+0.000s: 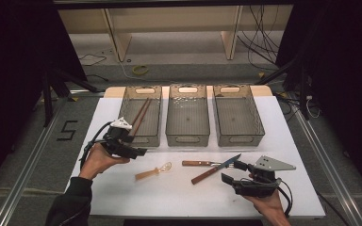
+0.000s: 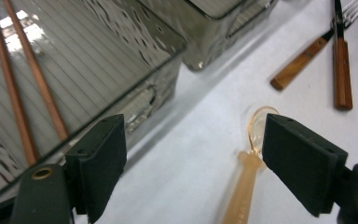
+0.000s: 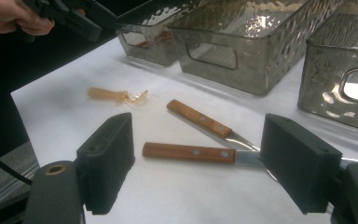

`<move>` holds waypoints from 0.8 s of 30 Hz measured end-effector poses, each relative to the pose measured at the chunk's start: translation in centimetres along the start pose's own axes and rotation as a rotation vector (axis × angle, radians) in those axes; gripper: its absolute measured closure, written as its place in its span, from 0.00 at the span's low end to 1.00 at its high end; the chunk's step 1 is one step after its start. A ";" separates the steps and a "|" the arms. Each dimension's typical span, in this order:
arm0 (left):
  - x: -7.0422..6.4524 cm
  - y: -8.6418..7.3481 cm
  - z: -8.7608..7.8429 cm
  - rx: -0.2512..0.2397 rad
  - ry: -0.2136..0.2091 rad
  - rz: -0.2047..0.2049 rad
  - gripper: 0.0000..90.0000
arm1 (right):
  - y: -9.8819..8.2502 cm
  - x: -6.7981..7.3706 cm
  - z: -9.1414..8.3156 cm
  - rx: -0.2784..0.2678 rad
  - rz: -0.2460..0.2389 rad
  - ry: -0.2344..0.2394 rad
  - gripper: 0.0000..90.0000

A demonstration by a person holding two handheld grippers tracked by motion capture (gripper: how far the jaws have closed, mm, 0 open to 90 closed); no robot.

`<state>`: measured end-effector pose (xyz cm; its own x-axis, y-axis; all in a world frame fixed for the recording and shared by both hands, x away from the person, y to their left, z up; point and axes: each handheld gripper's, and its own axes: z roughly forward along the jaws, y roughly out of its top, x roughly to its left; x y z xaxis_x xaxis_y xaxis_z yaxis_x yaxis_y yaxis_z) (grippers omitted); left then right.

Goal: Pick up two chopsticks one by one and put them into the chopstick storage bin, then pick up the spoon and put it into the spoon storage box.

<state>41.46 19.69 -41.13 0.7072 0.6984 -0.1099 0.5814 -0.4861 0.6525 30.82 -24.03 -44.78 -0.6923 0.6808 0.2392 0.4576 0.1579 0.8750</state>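
Cutlery sorting at the desk [image 1: 122, 193], and both grippers are empty with their fingers spread wide. The left gripper [image 1: 134, 151] hangs by the front corner of the left bin [image 1: 158, 101], where two chopsticks [image 1: 140, 115] already lie, and its view looks straight down on the spoon [image 2: 251, 158]: a clear amber plastic piece, bowl away from the fingers, handle running back toward them, so the long axis nearly lines up with the reach and the fingers would have to close across the handle. From above the spoon [image 1: 153, 172] lies just ahead and to the right of that gripper, slanted, bowl toward the bins. The right gripper [image 1: 228, 179] sits low at the near right, nose on the knife [image 1: 215, 169] and fork [image 1: 202, 163], whose wooden handles point left and cross near the metal ends. In the right gripper view the knife [image 3: 191, 152] lies crosswise between the open fingers, handle left, blade running behind the right finger [image 3: 300, 163]; the fork [image 3: 200, 119] sits just beyond, slanting. So my call is that the left hand is nearer the spoon, the right nearer the knife. The middle bin [image 1: 187, 115] and right bin [image 1: 238, 115] look empty. No brand or label readable anywhere; only a "5" [image 1: 67, 130] taped on the floor at the left.
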 end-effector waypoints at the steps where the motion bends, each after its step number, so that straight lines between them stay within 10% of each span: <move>1: -0.2 -0.1 0.1 0.010 -0.002 0.004 0.23 | 0.0 0.0 0.0 0.000 -0.001 0.000 0.30; 24: -2.8 -1.6 2.5 0.210 -0.011 0.103 0.22 | 0.0 0.0 0.1 0.001 -0.005 0.003 0.30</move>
<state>39.55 17.17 -43.74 0.7708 0.6343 -0.0596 0.5762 -0.6541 0.4901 30.89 -24.01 -44.79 -0.6962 0.6778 0.2366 0.4553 0.1620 0.8755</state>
